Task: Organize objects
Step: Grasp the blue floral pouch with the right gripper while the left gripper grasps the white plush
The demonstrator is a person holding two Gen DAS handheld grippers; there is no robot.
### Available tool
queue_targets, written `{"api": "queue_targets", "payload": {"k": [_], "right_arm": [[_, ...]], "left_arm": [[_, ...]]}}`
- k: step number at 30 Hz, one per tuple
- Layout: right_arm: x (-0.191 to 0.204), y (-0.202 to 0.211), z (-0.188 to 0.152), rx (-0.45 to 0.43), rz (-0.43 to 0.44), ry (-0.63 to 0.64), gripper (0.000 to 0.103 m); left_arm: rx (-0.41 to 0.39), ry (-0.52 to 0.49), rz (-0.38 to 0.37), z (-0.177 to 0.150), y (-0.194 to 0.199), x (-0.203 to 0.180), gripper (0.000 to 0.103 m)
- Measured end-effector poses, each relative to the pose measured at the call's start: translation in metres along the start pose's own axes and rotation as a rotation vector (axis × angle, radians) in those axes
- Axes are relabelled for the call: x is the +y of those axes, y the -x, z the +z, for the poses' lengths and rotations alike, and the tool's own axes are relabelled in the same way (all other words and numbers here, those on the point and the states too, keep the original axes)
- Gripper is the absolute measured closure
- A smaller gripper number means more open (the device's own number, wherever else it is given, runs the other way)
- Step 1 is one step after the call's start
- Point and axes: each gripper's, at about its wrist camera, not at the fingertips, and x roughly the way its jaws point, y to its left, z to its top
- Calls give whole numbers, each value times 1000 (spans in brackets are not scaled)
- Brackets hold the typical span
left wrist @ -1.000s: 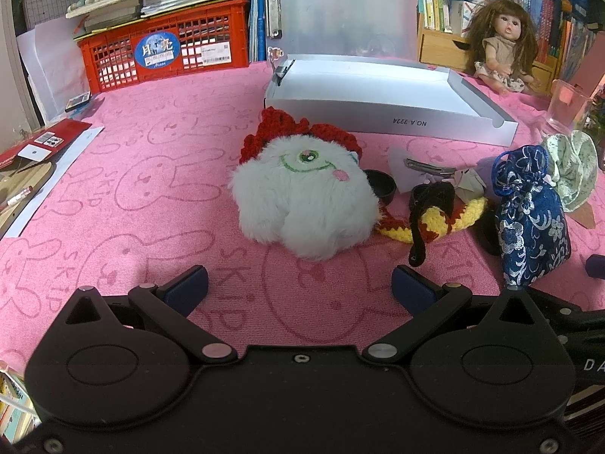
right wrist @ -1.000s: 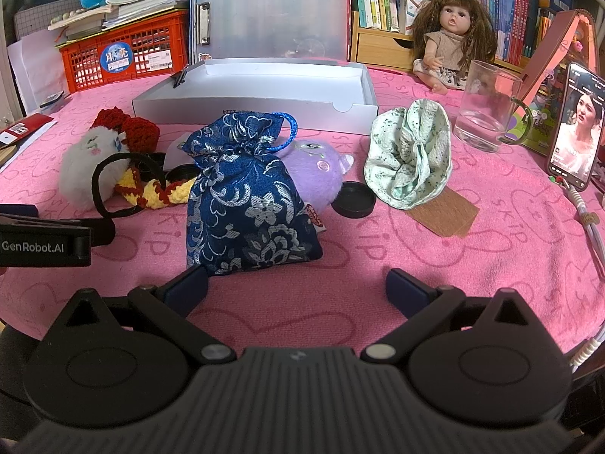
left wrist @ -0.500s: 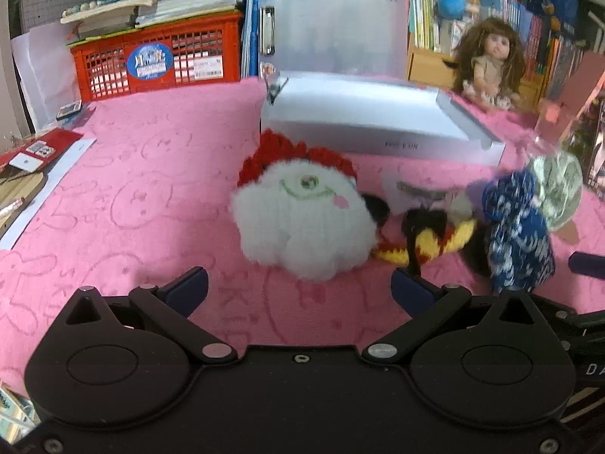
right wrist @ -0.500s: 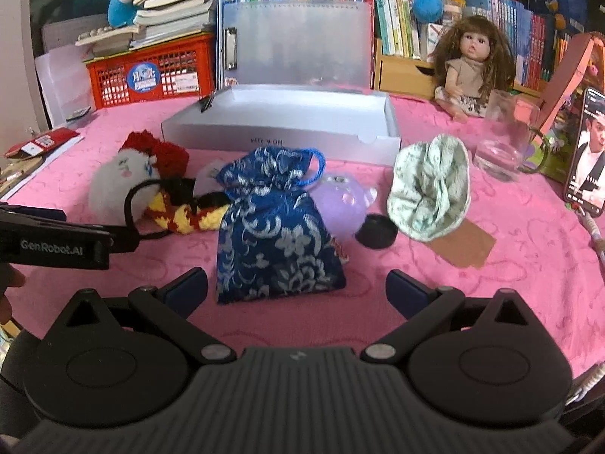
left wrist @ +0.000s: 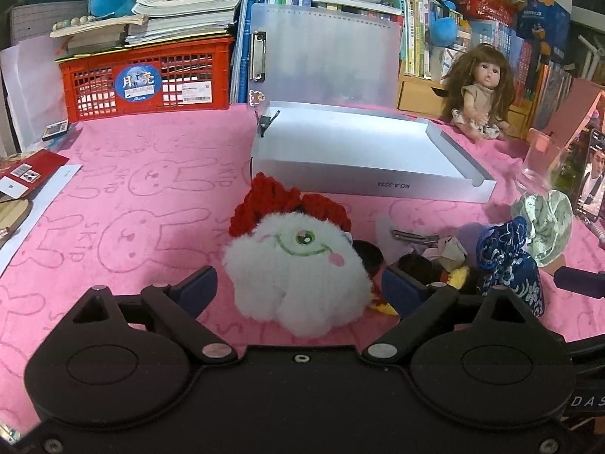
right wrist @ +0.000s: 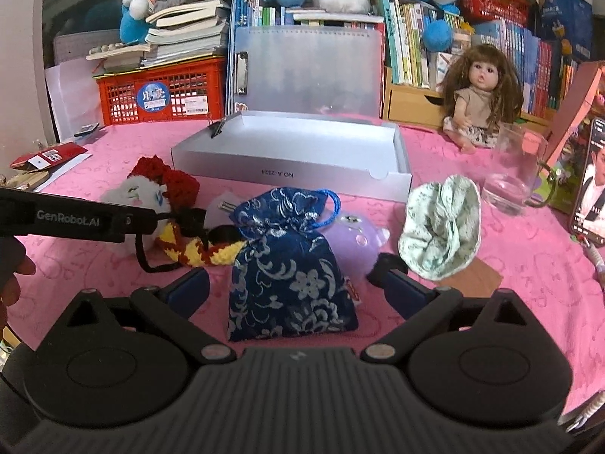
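A white fluffy plush (left wrist: 295,276) with red crochet (left wrist: 280,204) behind it lies on the pink cloth. My left gripper (left wrist: 298,287) straddles it and its jaws are closing; the pads (left wrist: 200,289) stand just off the fur on both sides. A blue brocade pouch (right wrist: 291,276) stands between the fingers of my right gripper (right wrist: 295,287), which is open, with gaps either side. An open silver box (left wrist: 378,185) sits behind the pile, also seen as the box (right wrist: 287,174) in the right wrist view.
A yellow-red crochet piece (right wrist: 196,253), purple plush (right wrist: 355,242) and green cloth pouch (right wrist: 442,230) crowd the blue pouch. A glass cup (right wrist: 518,178), phone (right wrist: 590,189) and doll (right wrist: 476,102) stand right and behind. A red crate (left wrist: 147,83) is at back left.
My left gripper has come forward until the white plush sits between its fingers, and its jaws have narrowed. The right wrist view has tipped up, and the blue pouch is now centred between its fingers.
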Motion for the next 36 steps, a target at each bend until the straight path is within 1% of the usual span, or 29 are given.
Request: {"api": "queue_targets", "payload": {"k": [5,10,20,26,29,32,33,36], "right_arm": [[0,0,1,-12,-7,1,5],[-1,-2,0,-10,-4,-3,9],[-1,-5,-1,7,-1,-13,14],[-1,-9,-3,20,3,-25,17],[-1,-9,-3,22,12,-31,22],[0,-8,-3,22,12,-35,29],[0,-7,-4,22,12,-36,33],[-1,-4,-2,16,11,-46,38]], "left_arm": [[-5,16,-17,2,-3,6,18],[-3,33,-49,3,-4,10,22],[2,33,-39,2,-13,8,22],[10,50,-41,2,-17,10,23],[5,53,-31,0,-17,10,28],[2,62,-37,0,-14,12,33],[-1,63,-37,0,-12,12,33],[-10,62,-36,1,-8,11,36]]}}
